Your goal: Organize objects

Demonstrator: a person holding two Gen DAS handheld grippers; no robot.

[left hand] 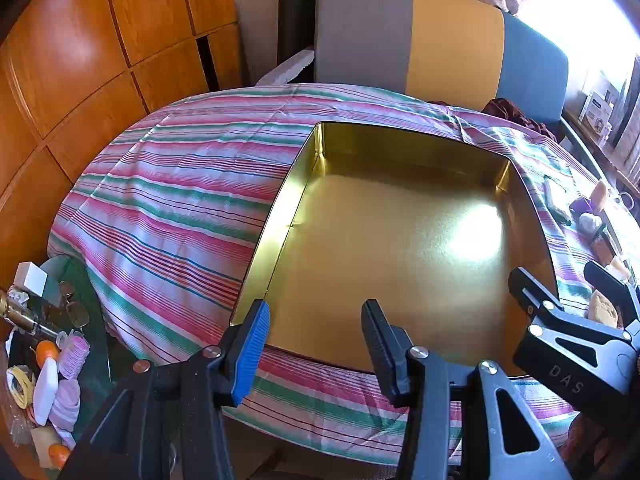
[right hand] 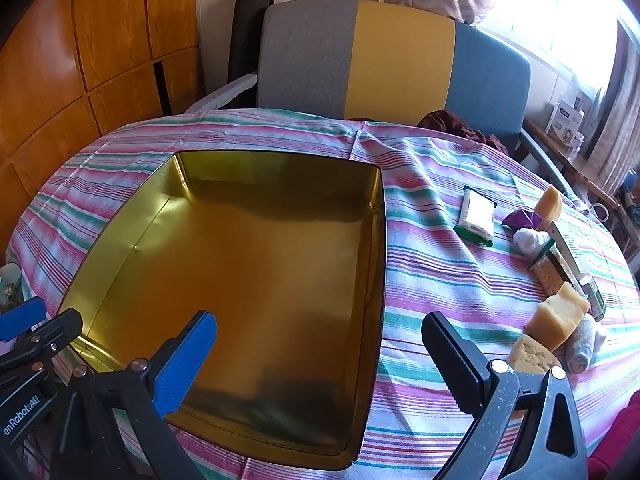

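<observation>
Over the gold tin [right hand: 256, 264] both your tools hang empty: right tool [right hand: 320, 360] wide, left tool [left hand: 316, 340] narrower; snacks [right hand: 556, 316] beside right.

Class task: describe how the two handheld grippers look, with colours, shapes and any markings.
Both are black, clamp-like frames with silver rivets. Each has one ribbed blue pad and one ribbed black pad. The left gripper shows white lettering in the right view; the right gripper reads "DAS" in the left view.
</observation>
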